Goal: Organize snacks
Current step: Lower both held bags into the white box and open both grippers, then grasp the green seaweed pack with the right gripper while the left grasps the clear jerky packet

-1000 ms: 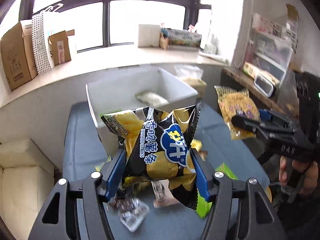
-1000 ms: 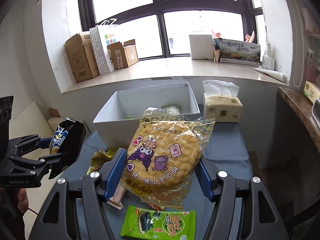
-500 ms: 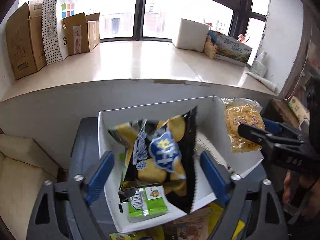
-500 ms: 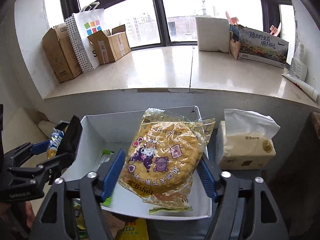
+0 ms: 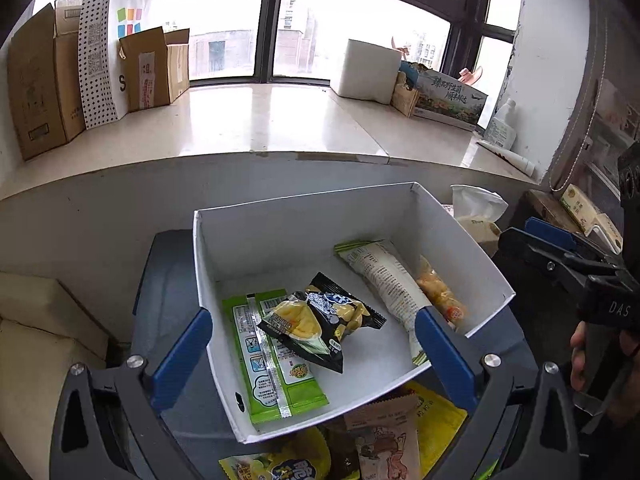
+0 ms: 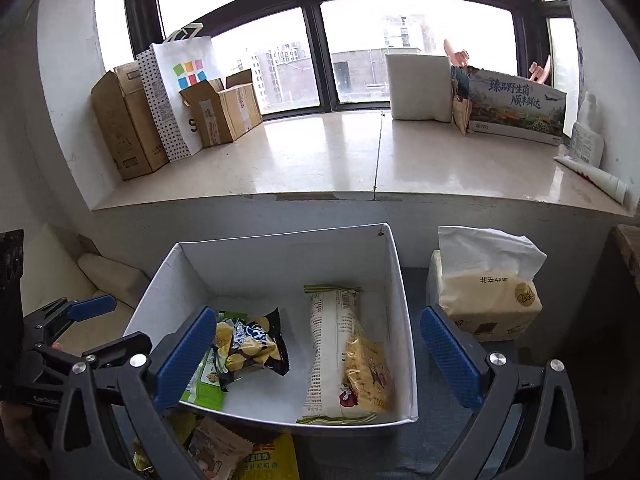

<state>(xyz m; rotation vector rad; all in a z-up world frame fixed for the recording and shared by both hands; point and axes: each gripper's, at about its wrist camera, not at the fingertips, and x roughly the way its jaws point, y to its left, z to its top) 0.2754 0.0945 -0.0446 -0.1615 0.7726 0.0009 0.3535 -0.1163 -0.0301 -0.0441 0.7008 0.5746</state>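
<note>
Both tools gape wide and hold nothing: left tool (image 5: 312, 354), right tool (image 6: 316, 358), each above the white box (image 5: 456, 236). In the box the black chip bag (image 5: 320, 320) lies on a green packet (image 5: 268, 364); the yellow cracker bag (image 6: 366, 368) rests beside a white packet (image 6: 330, 340).

One white box (image 5: 304, 216); four snack packets inside; one tissue pack (image 6: 484, 300); three cardboard boxes on sill.

Right gripper (image 6: 316, 360) hangs spread over the white box (image 6: 406, 320); black chip bag (image 6: 250, 346) and yellow cracker pack (image 6: 366, 374) lie inside.
</note>
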